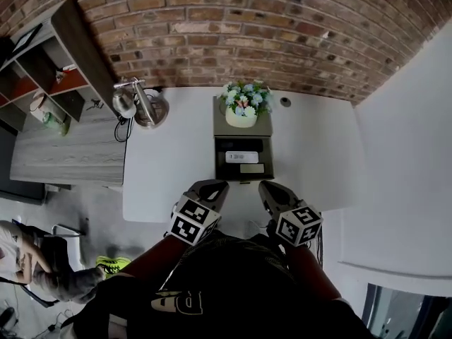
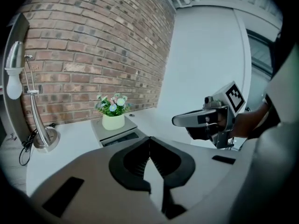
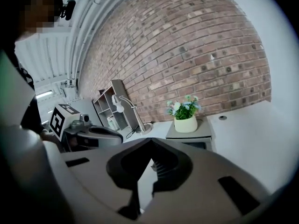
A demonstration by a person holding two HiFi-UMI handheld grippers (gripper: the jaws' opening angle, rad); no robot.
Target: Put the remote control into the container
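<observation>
The white remote control (image 1: pixel 241 157) lies inside the dark open container (image 1: pixel 220 162) at the middle of the white table (image 1: pixel 169 168), below a flower pot (image 1: pixel 241 111) on the container's grey top. My left gripper (image 1: pixel 214 184) and right gripper (image 1: pixel 267 186) hover side by side over the table's near edge, just short of the container, both shut with nothing between the jaws. In the left gripper view my left gripper (image 2: pixel 149 141) points toward the container (image 2: pixel 117 135), with my right gripper (image 2: pixel 180 120) at the right. The right gripper view shows my right gripper (image 3: pixel 150 143) facing the flower pot (image 3: pixel 185 123).
A desk lamp (image 1: pixel 141 104) stands at the table's far left corner, its cable beside it. A wooden side table (image 1: pixel 67 150) and a shelf unit (image 1: pixel 49 69) are further left. A brick wall (image 1: pixel 247 27) runs behind. A person (image 1: pixel 35 263) sits on the floor at lower left.
</observation>
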